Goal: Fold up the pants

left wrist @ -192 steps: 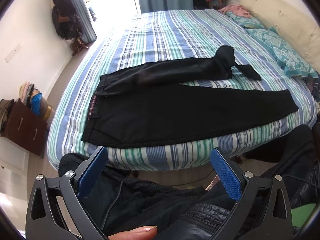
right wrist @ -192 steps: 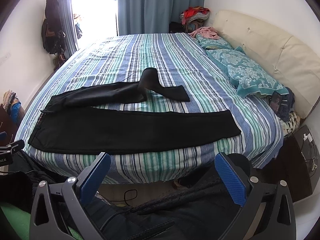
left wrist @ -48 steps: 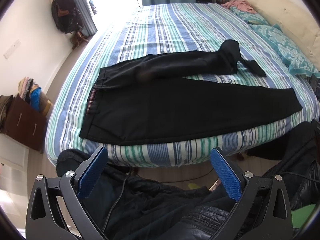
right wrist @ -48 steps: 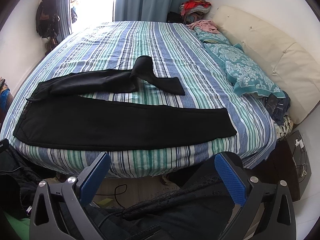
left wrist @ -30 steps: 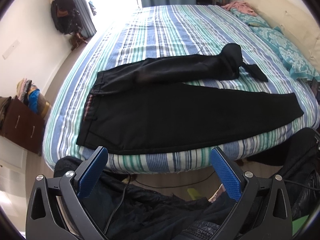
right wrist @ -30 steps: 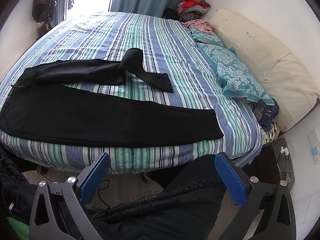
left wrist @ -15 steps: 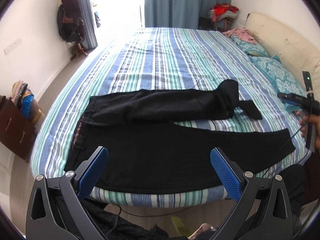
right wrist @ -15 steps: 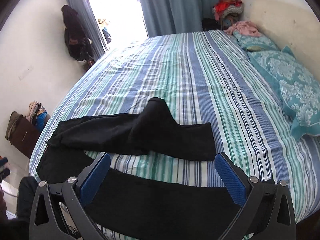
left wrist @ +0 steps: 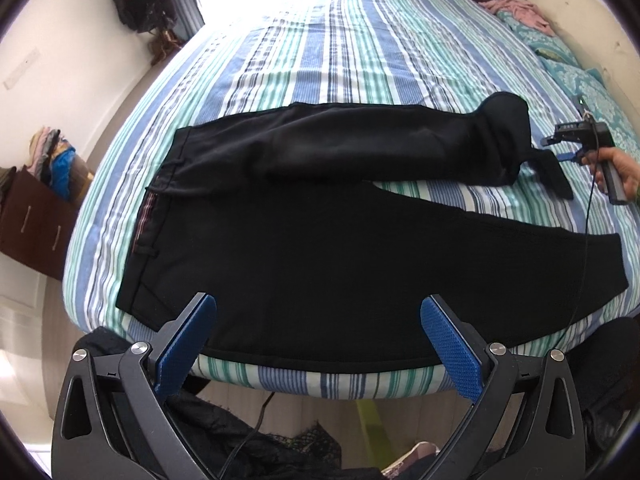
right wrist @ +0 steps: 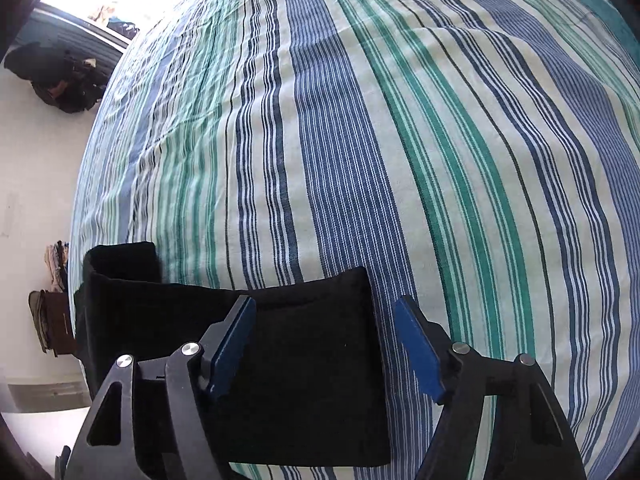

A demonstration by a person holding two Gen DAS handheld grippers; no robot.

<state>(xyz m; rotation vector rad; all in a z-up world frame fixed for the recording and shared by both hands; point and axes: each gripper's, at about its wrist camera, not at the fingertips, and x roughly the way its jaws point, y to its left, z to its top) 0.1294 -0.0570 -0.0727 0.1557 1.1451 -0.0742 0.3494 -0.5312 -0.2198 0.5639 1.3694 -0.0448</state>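
Black pants (left wrist: 340, 240) lie spread on the striped bed (left wrist: 340, 52), waistband at the left. The near leg lies flat; the far leg is bunched and folded back near its cuff (left wrist: 552, 172). My left gripper (left wrist: 318, 320) is open and empty, hovering over the near edge of the pants. My right gripper (right wrist: 324, 320) is open, low over the far leg's cuff (right wrist: 304, 360), one finger over the cloth and the other over the sheet. It also shows in the left wrist view (left wrist: 580, 140), beside the cuff.
Teal pillows (left wrist: 588, 84) and a cream headboard (left wrist: 592, 12) are at the right. A brown dresser (left wrist: 32, 220) stands left of the bed. Dark clothing (left wrist: 240, 448) and a cable lie on the floor under my left gripper.
My right gripper has moved forward and down onto the far leg's cuff. My left gripper has moved closer over the near edge of the pants.
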